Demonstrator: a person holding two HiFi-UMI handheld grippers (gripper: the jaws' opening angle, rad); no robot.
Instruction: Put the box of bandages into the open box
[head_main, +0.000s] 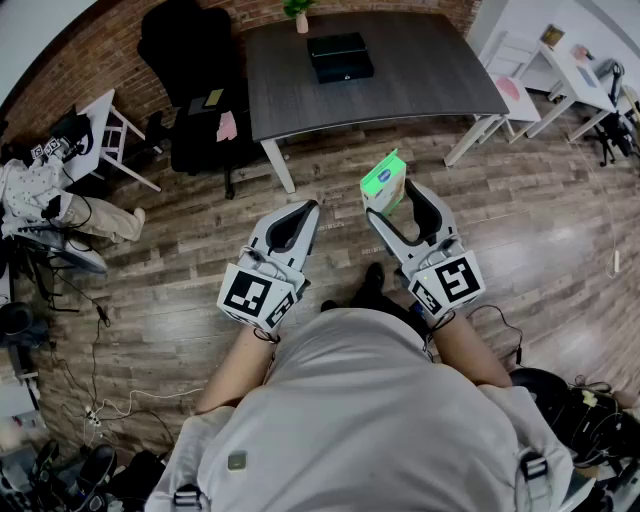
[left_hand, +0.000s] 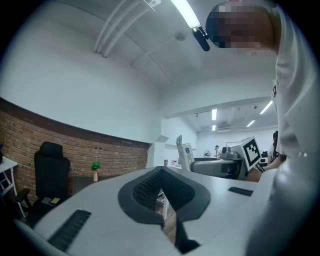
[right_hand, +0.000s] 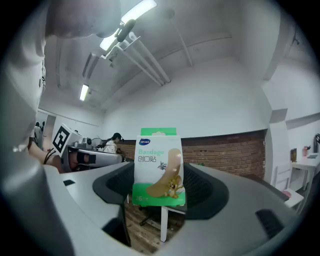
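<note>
Currently the right gripper (head_main: 393, 202) clamps the box of bandages (right_hand: 159, 167) upright in mid-air, well apart from the dark box (head_main: 340, 57) on the table (head_main: 430, 85). The left gripper (head_main: 308, 208) is closed, empty. The pack is judged light, thin-walled, crushable: hold across its narrow sides, gently.

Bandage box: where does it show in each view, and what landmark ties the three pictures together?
Head view: the bandage box is right of centre, upright between the jaws of the right gripper.
Left gripper view: it is small and right of centre, in the background.
Right gripper view: it is dead centre, clamped between the jaws.
Shared landmark: the brick wall.
</note>
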